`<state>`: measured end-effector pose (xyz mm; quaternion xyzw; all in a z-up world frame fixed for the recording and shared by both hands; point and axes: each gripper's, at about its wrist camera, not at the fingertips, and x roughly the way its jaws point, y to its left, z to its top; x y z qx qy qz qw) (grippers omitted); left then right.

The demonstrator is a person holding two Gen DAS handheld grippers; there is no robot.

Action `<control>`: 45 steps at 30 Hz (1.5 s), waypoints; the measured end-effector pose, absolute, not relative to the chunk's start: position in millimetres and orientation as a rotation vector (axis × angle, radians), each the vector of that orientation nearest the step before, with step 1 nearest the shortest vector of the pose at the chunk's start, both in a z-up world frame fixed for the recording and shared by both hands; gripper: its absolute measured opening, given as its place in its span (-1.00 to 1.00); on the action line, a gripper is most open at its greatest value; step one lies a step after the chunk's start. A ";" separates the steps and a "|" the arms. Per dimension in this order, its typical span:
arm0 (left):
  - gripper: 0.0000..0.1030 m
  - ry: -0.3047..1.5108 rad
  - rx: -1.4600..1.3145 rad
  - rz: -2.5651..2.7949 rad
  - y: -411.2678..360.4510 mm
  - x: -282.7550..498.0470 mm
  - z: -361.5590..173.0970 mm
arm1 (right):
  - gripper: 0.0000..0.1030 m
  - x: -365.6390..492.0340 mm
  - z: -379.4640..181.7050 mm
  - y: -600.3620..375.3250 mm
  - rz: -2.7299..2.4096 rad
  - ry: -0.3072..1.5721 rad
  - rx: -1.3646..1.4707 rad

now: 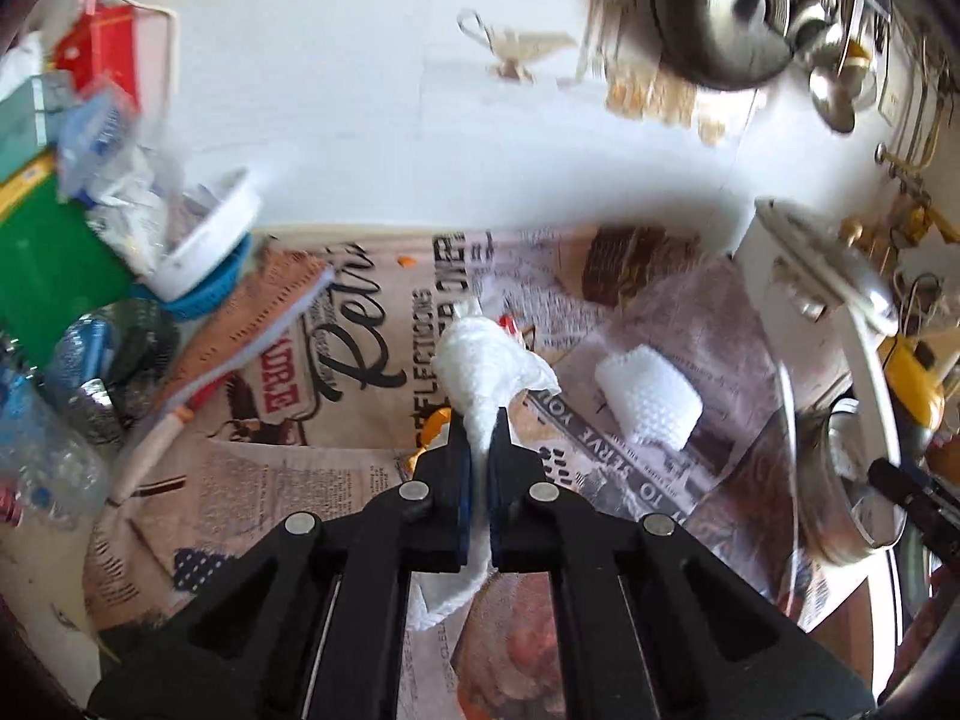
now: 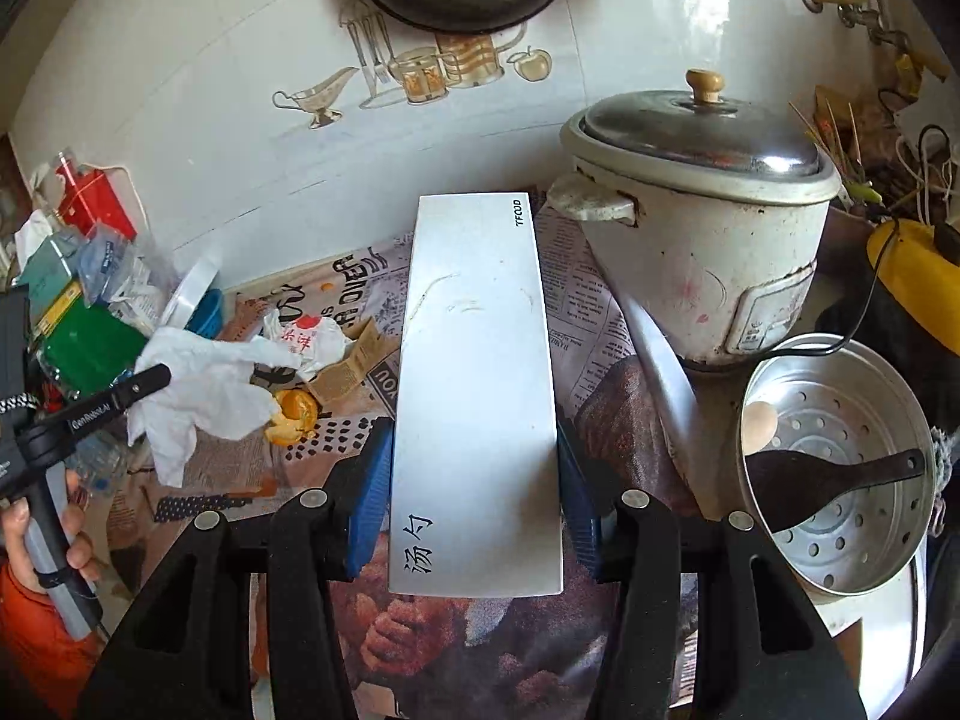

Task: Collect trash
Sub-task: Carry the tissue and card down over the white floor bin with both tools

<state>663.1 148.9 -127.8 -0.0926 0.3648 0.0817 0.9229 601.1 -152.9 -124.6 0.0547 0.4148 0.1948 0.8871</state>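
1. Bench (image 2: 252, 480) covered in newspaper, white tiled wall behind; left wrist view is motion-blurred.
2. Left gripper (image 1: 479, 420): pressed together, pinching a crumpled white tissue (image 1: 480, 360); the tissue's tail hangs below the fingers, lifted off the newspaper.
3. Right gripper (image 2: 477, 480): pinching a flat silver packet (image 2: 477, 360) by its long edges; long axis runs away from the camera toward the wall, near end printed with characters.
4. Packet hides the bench beneath it.
5. Orange peel (image 2: 294, 417) lies just beside the tissue; rice cooker (image 2: 702, 240) stands right.
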 end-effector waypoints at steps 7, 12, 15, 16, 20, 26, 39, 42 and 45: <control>-0.94 0.675 -0.198 0.253 140.5 599.6 -99.3 | -0.07 574.2 -110.6 -153.5 0.485 0.838 0.081; -0.94 0.694 -0.214 0.249 141.1 563.6 -110.1 | -0.07 544.0 -104.4 -145.8 0.496 0.825 0.104; -0.94 0.705 -0.231 0.213 143.7 539.0 -119.9 | -0.07 520.5 -103.3 -136.9 0.483 0.819 0.102; -0.94 0.707 -0.227 0.198 144.7 530.1 -123.1 | -0.07 512.0 -103.5 -133.6 0.477 0.818 0.101; -0.94 0.715 -0.198 0.114 144.9 487.7 -136.8 | -0.07 467.0 -108.0 -117.1 0.428 0.815 0.099; -0.94 0.750 -0.157 0.018 145.1 422.7 -160.6 | -0.07 391.9 -127.0 -92.1 0.382 0.835 0.128; -0.94 0.900 -0.137 -0.100 129.9 356.8 -205.2 | -0.07 301.8 -163.8 -72.0 0.343 0.987 0.155; -0.94 0.939 -0.145 -0.093 124.2 353.5 -224.5 | -0.07 291.4 -181.1 -77.2 0.336 1.038 0.148; -0.94 0.984 -0.161 -0.080 116.5 352.6 -250.3 | -0.07 283.5 -203.3 -84.3 0.340 1.093 0.147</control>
